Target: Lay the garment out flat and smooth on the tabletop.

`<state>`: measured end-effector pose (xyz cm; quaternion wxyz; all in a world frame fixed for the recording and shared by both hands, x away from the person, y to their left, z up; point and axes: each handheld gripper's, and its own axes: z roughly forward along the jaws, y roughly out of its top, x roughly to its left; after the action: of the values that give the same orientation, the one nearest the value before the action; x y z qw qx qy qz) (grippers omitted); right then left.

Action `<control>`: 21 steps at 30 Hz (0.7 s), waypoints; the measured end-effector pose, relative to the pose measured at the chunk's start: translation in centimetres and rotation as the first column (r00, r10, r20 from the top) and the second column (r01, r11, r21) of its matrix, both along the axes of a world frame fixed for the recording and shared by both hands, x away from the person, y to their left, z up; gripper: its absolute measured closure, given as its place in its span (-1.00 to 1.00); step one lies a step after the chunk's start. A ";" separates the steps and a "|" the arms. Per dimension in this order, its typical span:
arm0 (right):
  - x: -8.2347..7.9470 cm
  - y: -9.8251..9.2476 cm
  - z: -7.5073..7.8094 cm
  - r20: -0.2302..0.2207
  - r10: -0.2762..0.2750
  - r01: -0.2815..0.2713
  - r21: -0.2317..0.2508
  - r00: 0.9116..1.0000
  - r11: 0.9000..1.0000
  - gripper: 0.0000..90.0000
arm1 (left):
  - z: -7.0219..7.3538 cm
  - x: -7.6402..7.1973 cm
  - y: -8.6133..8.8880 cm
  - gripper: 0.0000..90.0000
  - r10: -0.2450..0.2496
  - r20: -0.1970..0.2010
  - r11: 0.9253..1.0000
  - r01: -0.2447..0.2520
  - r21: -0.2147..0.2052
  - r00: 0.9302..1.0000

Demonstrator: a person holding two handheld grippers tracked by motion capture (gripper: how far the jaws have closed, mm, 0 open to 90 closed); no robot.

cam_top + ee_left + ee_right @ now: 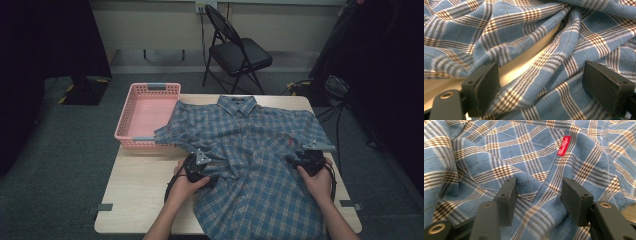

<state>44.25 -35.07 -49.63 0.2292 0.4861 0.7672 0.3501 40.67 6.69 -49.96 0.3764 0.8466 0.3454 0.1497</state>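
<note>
A blue plaid shirt (pixel 250 145) lies face up on the wooden table (pixel 145 190), collar at the far edge and hem hanging over the near edge. My left gripper (pixel 200 167) sits at the shirt's left side, where the cloth is bunched. In the left gripper view its jaws (pixel 541 75) stand wide apart with a loose fold of shirt (pixel 529 85) between them, and the pads do not press it. My right gripper (pixel 305 160) rests on the shirt's right side. Its jaws (pixel 539 186) are open over the chest pocket, below a red label (pixel 564 149).
A pink plastic basket (pixel 145 112) stands at the table's far left corner, with a shirt sleeve draped over its rim. Behind the table a black folding chair (pixel 237 50) stands on the floor. Bare tabletop (pixel 140 175) lies left of the shirt.
</note>
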 end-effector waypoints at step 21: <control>-0.5 0.9 -0.1 -0.030 0.091 -0.091 -0.007 0.995 0.996 -0.58 | 1.9 -1.4 2.3 -0.20 -0.023 0.015 0.999 0.023 0.023 1.000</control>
<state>43.72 -34.21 -49.76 0.2039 0.4549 0.7933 0.3496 39.29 9.00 -48.03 0.3708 0.8536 0.3310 0.1558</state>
